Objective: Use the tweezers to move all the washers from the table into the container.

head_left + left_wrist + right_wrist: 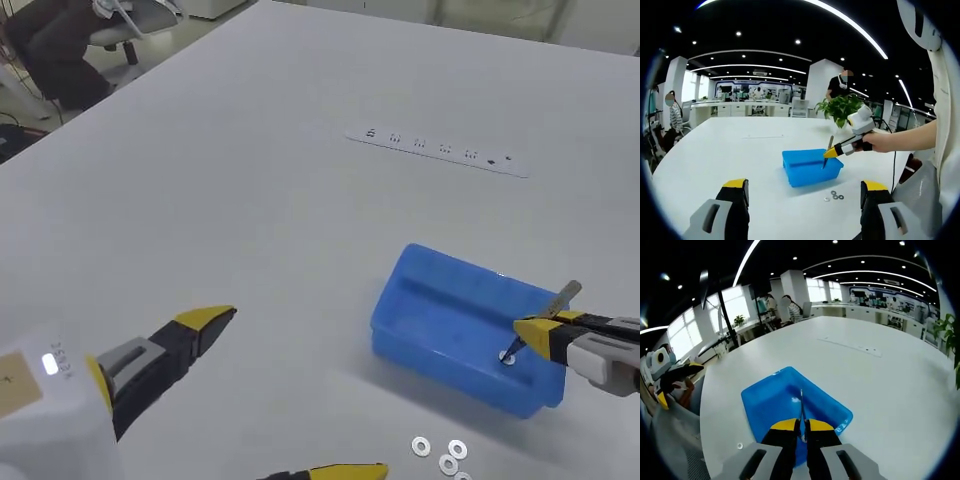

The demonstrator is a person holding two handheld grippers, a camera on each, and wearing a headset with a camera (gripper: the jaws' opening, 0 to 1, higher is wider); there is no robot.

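A blue container (pixel 450 310) sits on the white table (pixel 250 220). My right gripper (pixel 532 336) hovers over its right end, shut on thin metal tweezers (pixel 520 345) whose tip points down into the container, with what looks like a small washer (pixel 508 358) at the tip. In the right gripper view the jaws (pixel 801 426) pinch the tweezers (pixel 801 405) above the container (pixel 775 400). Three washers (pixel 445 452) lie on the table in front of the container. My left gripper (pixel 290 395) is open at the lower left, nothing between its fingers (pixel 735 197).
A white power strip (pixel 435 150) lies farther back on the table. In the left gripper view the washers (pixel 834 195) lie just in front of the container (pixel 810 170), and a potted plant (pixel 840 107) and a standing person are beyond the table. Office chairs stand at the far left.
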